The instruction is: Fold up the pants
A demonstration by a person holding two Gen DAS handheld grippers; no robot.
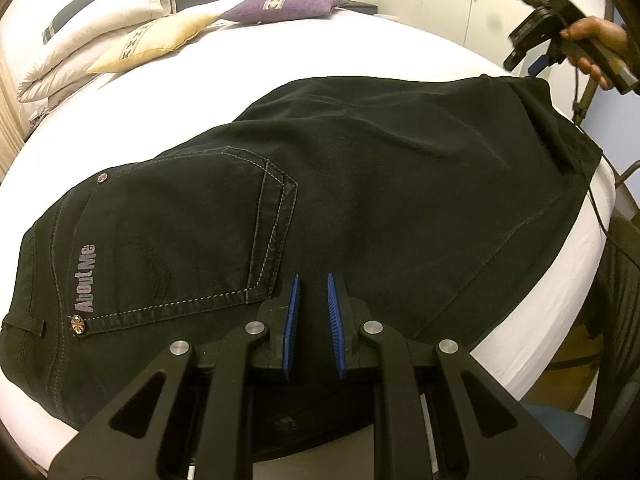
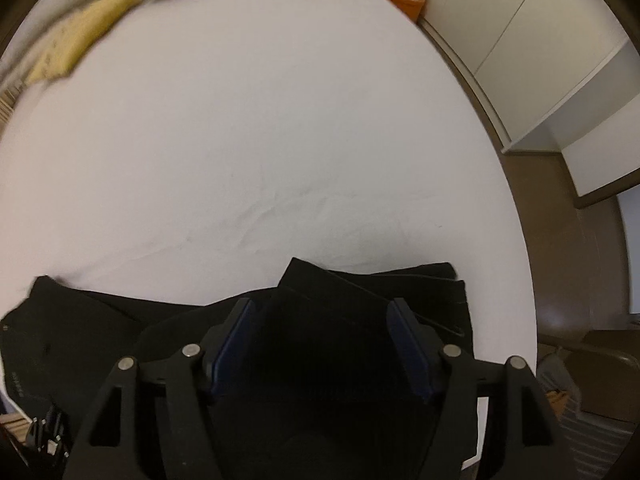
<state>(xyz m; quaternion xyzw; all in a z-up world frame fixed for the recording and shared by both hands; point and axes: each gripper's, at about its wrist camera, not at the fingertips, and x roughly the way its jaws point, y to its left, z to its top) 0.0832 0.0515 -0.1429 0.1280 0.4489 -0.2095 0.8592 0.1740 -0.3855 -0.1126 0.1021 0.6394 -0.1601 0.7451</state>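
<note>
The left gripper is clenched, empty; the right gripper is released. The pants overhang the bed's near edge; a weak grasp lets them slide off.

black pants, white bedsheet

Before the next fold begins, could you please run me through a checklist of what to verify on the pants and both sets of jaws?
1. Pants lie on the bed, roughly flat with shallow wrinkles: ok.
2. Left gripper jaws nearly closed over the seat beside the back pocket; whether fabric is pinched: cannot tell.
3. Right gripper jaws open above the folded leg end, nothing pinched: ok for a grasp.
4. Leg end layers aligned: not ok, one corner sticks out past the other.
5. Cushions lie clear of the pants: ok.
6. Bare sheet beyond the pants for folding: ok.
</note>
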